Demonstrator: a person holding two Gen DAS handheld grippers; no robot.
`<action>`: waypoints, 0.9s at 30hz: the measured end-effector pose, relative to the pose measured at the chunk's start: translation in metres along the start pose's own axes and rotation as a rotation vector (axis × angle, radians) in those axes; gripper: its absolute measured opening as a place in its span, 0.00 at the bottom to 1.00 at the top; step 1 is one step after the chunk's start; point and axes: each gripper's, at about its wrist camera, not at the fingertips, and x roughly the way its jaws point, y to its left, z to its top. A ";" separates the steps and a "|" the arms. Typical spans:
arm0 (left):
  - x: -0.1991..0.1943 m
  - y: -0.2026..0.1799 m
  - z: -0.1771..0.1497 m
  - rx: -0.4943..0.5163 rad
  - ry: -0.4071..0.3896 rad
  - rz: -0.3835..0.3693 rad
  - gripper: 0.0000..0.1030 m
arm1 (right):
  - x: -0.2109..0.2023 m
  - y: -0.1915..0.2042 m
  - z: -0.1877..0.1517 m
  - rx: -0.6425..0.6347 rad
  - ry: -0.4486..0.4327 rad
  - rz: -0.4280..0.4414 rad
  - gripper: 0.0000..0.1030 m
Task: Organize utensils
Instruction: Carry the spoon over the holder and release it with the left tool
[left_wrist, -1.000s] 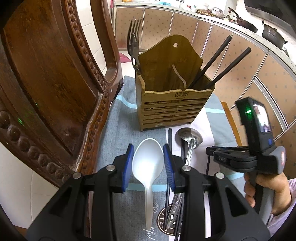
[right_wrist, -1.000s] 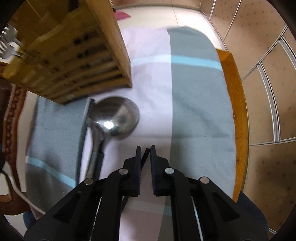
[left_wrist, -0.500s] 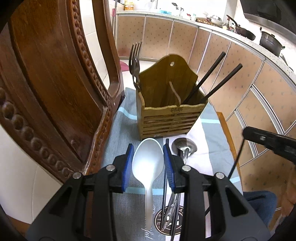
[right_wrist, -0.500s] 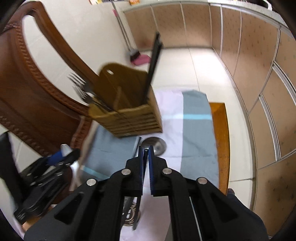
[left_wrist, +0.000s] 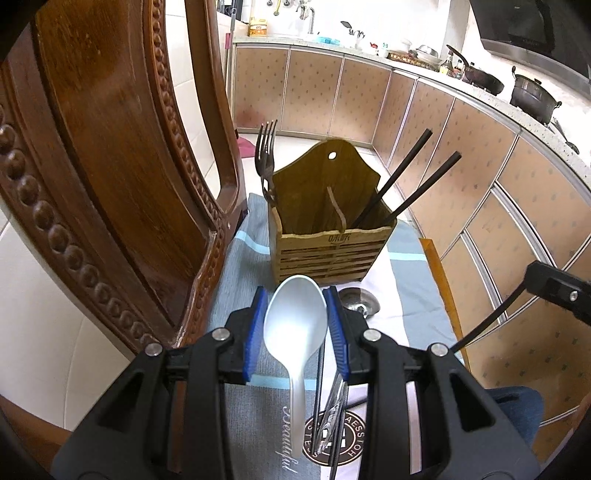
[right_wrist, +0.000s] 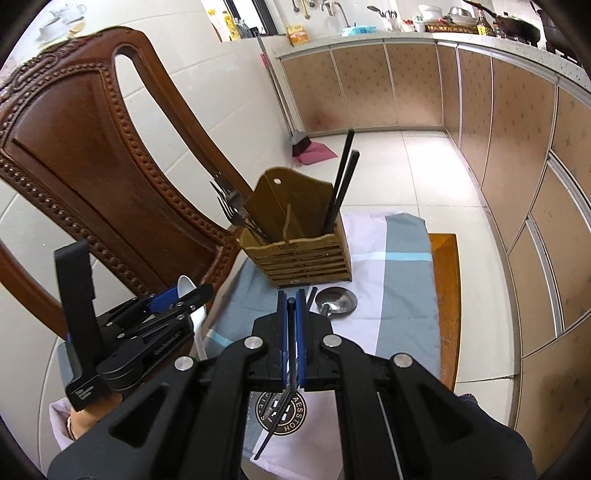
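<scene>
My left gripper (left_wrist: 295, 295) is shut on the bowl of a white plastic spoon (left_wrist: 295, 321), held above the striped cloth (left_wrist: 243, 273). Off to the right, my right gripper (right_wrist: 291, 297) is shut on a black chopstick (right_wrist: 281, 413) that hangs down beneath it. Ahead stands the wooden utensil holder (left_wrist: 332, 251), with forks (left_wrist: 266, 147) in its left compartment and two black chopsticks (left_wrist: 406, 173) in its right. A metal spoon (right_wrist: 336, 301) and another chopstick (left_wrist: 319, 384) lie on the cloth before the holder. The right wrist view shows the left gripper (right_wrist: 184, 295) low at left.
A carved wooden chair back (left_wrist: 110, 166) rises close on the left of the cloth. The orange wooden edge (right_wrist: 445, 295) of the surface shows at the right. Kitchen cabinets (right_wrist: 517, 147) line the far side, with a broom (right_wrist: 301, 142) on the floor.
Both grippers have risen. The right one lifted the black chopstick off the cloth and tipped up so the holder and the chair come into view. The left still holds the white spoon.
</scene>
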 end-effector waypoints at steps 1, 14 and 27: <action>-0.002 0.001 0.001 -0.002 -0.006 -0.001 0.31 | -0.002 0.000 0.000 -0.003 -0.010 -0.003 0.05; -0.036 -0.010 0.068 0.008 -0.163 -0.021 0.31 | -0.032 0.010 0.047 -0.050 -0.151 -0.060 0.05; -0.002 -0.039 0.148 0.097 -0.397 -0.074 0.31 | -0.017 0.011 0.133 -0.083 -0.314 -0.093 0.05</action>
